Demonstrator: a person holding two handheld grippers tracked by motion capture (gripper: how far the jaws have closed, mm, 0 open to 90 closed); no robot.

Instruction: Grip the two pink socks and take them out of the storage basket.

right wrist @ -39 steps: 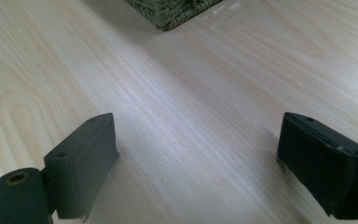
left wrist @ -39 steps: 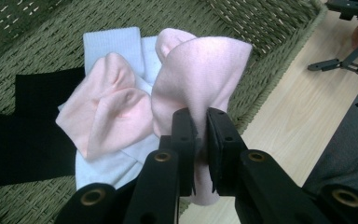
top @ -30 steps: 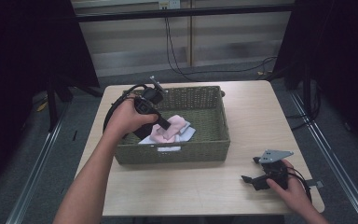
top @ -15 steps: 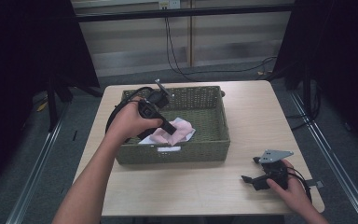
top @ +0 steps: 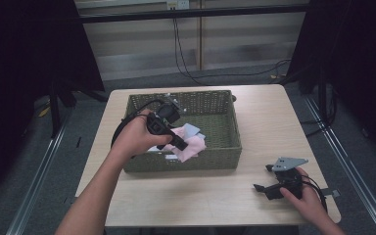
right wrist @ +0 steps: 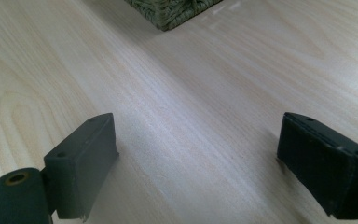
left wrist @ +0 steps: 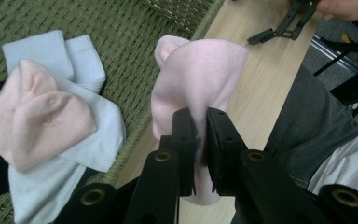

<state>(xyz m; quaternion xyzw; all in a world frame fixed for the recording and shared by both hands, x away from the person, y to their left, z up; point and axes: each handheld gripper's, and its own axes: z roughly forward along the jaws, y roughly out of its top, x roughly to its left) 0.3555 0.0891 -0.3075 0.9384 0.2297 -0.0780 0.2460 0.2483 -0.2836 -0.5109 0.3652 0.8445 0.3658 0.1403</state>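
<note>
In the high view, the left gripper (top: 178,143) hangs over the near left part of a green woven basket (top: 227,152) that stands on a pale wooden table (top: 264,122), and it holds a pink sock (top: 193,147) low over the basket's inside. Other folded socks, white and light blue (top: 192,129), lie on the basket floor just beyond it. The right gripper (top: 264,178) rests in the person's right hand on the table near its front right corner, well apart from the basket, with its grey three-cornered plate on top. In the left gripper view, the two black jaws stand close together and pinch the pink sock (left wrist: 198,79), which hangs above the basket's near wall and the table edge. To the left, a second pink sock (left wrist: 46,116) lies on a white sock (left wrist: 98,135) on the basket's woven floor, with a folded light blue sock (left wrist: 60,53) beside them; the right gripper (left wrist: 279,28) lies far off on the wood. In the right gripper view, the jaws stand wide apart with nothing between them, low over the bare table (right wrist: 191,107), and a corner of the basket (right wrist: 172,11) shows at the top.
</note>
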